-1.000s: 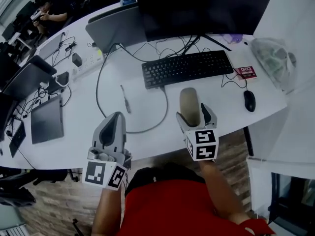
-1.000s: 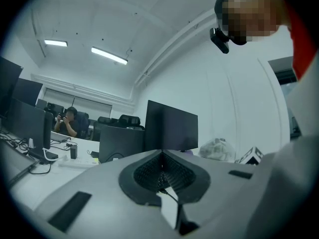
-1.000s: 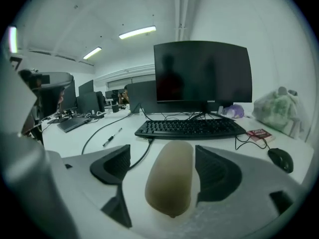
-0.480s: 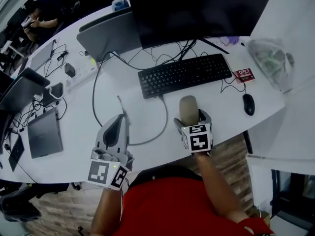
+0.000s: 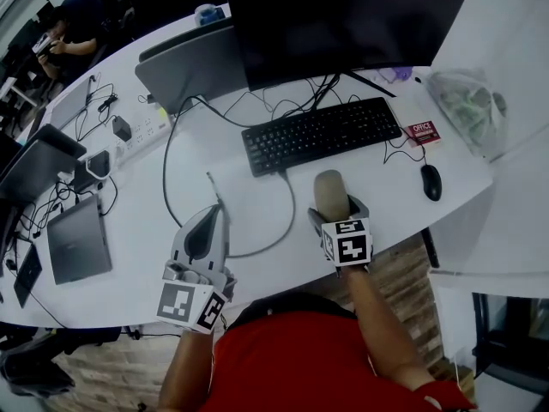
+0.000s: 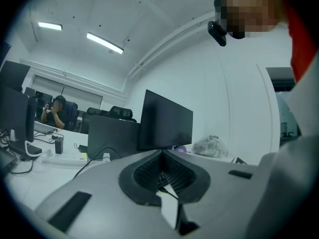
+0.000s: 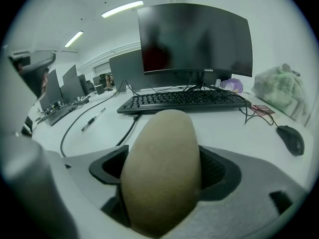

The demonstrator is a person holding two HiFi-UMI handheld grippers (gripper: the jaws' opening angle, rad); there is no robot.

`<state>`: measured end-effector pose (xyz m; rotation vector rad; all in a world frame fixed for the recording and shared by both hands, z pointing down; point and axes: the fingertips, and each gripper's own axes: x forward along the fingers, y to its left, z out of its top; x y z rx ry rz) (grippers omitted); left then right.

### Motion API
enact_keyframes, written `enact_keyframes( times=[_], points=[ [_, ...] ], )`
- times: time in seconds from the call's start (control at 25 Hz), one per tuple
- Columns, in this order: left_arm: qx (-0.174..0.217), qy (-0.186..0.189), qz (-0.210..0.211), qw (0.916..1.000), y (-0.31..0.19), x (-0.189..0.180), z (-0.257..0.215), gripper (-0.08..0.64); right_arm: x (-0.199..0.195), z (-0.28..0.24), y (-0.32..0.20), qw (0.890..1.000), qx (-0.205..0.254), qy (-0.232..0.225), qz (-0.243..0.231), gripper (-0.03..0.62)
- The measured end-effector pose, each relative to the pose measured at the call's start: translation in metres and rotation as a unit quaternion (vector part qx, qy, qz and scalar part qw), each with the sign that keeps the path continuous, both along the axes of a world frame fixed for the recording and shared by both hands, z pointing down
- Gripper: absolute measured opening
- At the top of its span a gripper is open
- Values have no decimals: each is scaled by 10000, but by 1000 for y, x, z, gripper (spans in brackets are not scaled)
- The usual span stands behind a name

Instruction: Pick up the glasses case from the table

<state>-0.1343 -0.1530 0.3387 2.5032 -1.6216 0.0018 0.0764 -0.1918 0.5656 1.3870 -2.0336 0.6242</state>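
The beige oval glasses case lies on the white table in front of the keyboard. My right gripper is down over its near end, one jaw on each side. In the right gripper view the case fills the space between the jaws, which are closing, with a thin dark gap still showing at the left pad. My left gripper hovers over the table's front edge to the left, shut with nothing in it; in its own view the left gripper has its jaws meeting.
Behind the case are a black keyboard and a monitor. A black mouse, a red box and a plastic bag sit to the right. A cable loops between the grippers, near a pen.
My right gripper has come down over the case, so its jaws now straddle it. The left gripper has shifted slightly forward and lower.
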Motion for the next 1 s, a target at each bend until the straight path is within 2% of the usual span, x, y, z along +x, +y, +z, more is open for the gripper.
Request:
enact_keyframes(
  times=[0.2, 0.44, 1.0],
  points=[
    [94, 5, -22, 10000, 10, -8, -7, 11, 0, -22, 5, 9996, 214, -196, 53, 411],
    [203, 83, -38, 9998, 21, -15, -16, 11, -9, -87, 18, 9950, 768, -643, 7, 410],
    [688, 69, 125, 9975, 38, -13, -59, 11, -24, -242, 64, 9686, 2092, -1294, -363, 408]
  ],
)
